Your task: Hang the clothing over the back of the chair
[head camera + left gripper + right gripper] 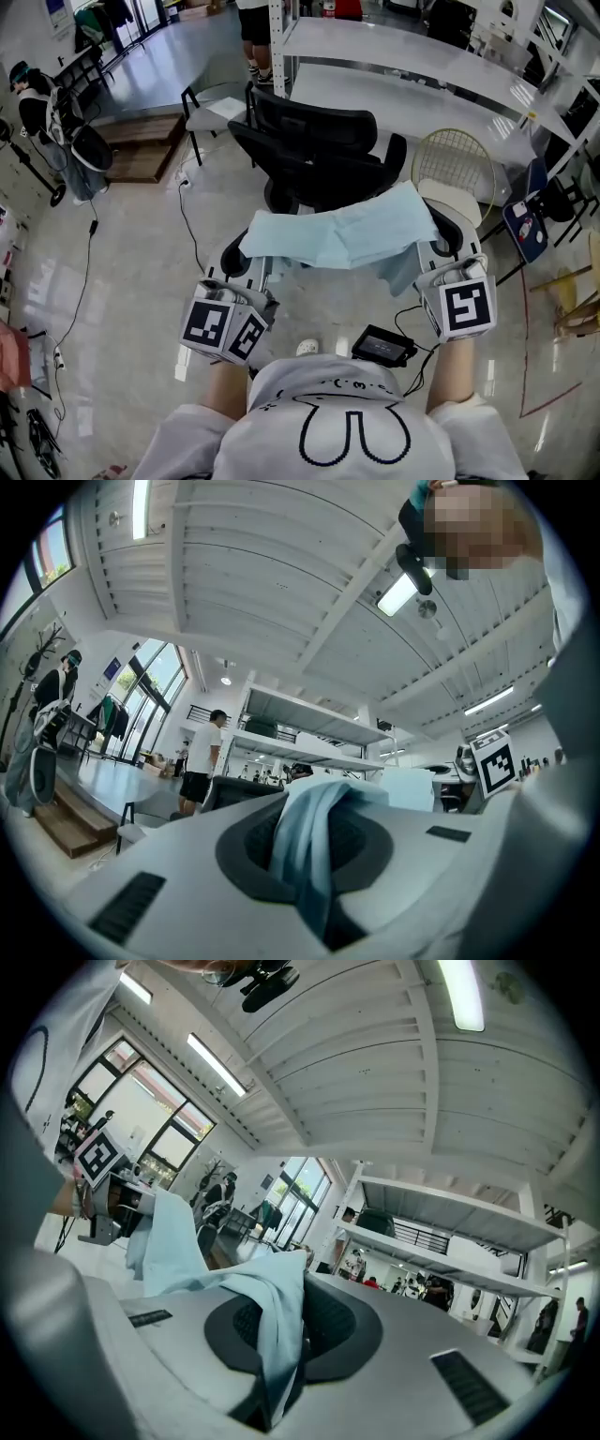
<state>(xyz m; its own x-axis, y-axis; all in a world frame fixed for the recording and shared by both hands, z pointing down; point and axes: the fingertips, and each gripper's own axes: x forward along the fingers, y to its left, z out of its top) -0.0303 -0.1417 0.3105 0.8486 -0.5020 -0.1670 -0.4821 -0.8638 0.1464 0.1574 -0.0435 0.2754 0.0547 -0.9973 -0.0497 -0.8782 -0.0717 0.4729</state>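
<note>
A light blue garment (342, 234) hangs stretched between my two grippers, over the seat of a black office chair (314, 155) and on the near side of its back. My left gripper (261, 279) is shut on the garment's left end; in the left gripper view the blue cloth (314, 822) is bunched between the jaws of that gripper (311, 864). My right gripper (439, 270) is shut on the right end, and the right gripper view shows cloth (262, 1302) pinched in that gripper (277, 1344). The chair's seat is hidden under the garment.
The chair's armrests (232, 253) flank the cloth. A gold wire chair (455, 169) and white tables (422, 84) stand at the right and behind. A black device (380, 345) and cables lie on the floor near my feet. A person (253, 28) stands far back.
</note>
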